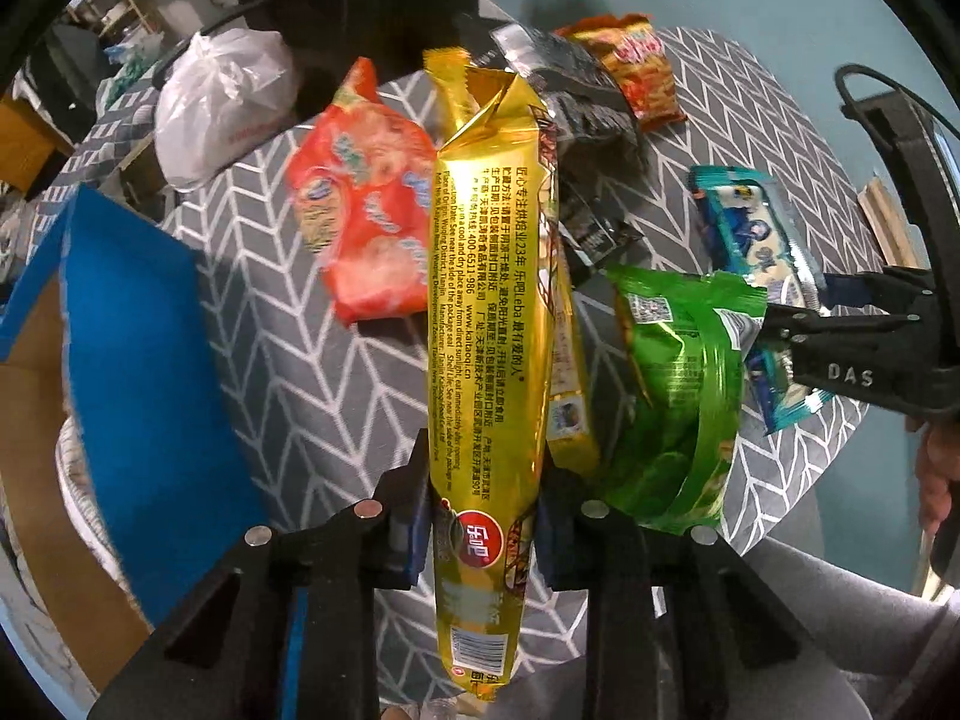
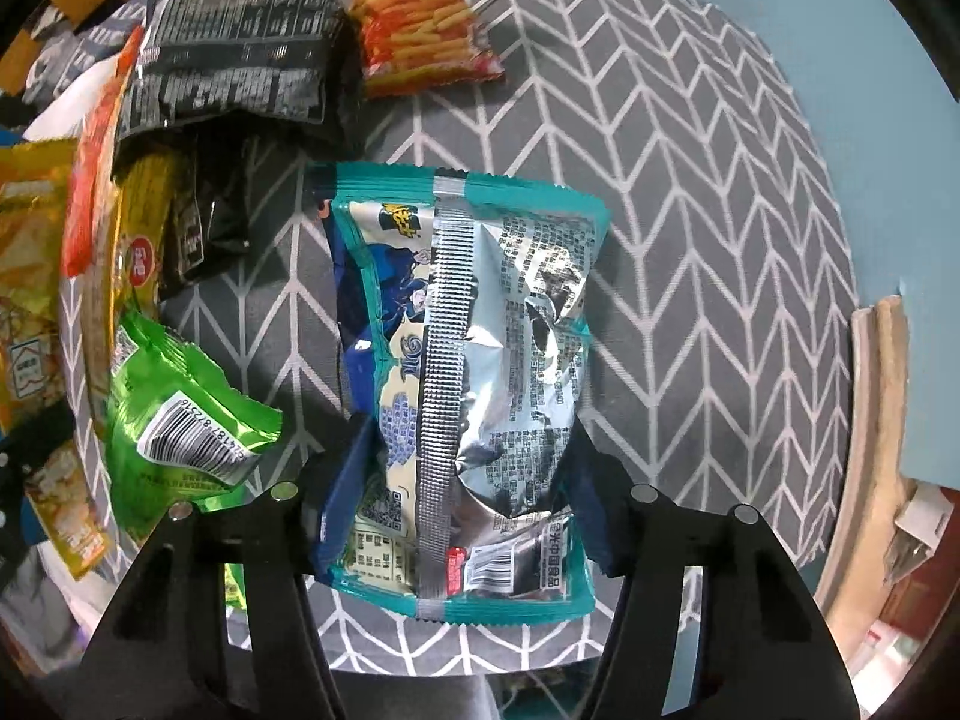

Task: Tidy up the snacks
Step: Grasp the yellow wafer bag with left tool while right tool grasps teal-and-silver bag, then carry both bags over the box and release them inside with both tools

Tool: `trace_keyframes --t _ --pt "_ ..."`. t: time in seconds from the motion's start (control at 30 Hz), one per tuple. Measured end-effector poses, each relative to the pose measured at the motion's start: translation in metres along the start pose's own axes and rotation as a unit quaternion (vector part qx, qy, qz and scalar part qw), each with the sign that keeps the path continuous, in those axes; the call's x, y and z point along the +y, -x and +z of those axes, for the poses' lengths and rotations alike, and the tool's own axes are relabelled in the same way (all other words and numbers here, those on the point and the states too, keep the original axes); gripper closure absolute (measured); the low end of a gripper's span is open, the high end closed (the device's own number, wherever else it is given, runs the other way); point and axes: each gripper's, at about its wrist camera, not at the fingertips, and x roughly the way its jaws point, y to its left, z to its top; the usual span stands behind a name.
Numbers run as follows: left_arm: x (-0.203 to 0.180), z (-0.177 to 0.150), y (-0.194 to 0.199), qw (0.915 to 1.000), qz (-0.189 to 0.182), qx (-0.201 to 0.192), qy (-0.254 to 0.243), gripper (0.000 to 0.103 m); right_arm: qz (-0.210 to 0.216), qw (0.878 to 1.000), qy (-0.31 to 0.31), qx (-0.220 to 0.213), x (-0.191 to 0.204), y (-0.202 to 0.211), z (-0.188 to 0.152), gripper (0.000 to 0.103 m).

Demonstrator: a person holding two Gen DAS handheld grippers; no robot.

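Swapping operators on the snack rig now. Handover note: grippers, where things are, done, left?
Left gripper: shut on the gold snack pack, held above the table.
Right gripper: jaws pressed on the teal-and-silver packet.
Still on the grey patterned cloth: red bag, green bag, black packets, orange stick-snack bag.
Blue-edged cardboard box stands at the left, its inside mostly out of view.
Done: two packs gripped. Left: place both, then sort the rest.
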Motion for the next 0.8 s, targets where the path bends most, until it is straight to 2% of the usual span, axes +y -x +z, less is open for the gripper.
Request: trace_keyframes --t 0.2,0.4,0.6,0.8 --pt "0.015 -0.003 0.027 0.9997 0.001 -0.013 0.019 0.075 -0.006 1.000 -0.002 -0.017 -0.008 0.020 -0.004 0.042" --pt "0.032 0.002 0.048 0.9987 0.000 -0.026 0.044 0.075 -0.009 0.999 0.010 -0.043 -0.001 0.060 0.007 0.042" --pt "0.047 0.007 0.065 0.9970 0.001 -0.040 0.067 0.075 0.005 0.998 0.020 -0.067 0.002 0.101 0.009 0.042" --pt "0.064 0.008 0.086 0.9944 0.002 -0.053 0.091 0.075 0.026 0.995 0.036 -0.086 0.021 0.129 0.016 0.042"
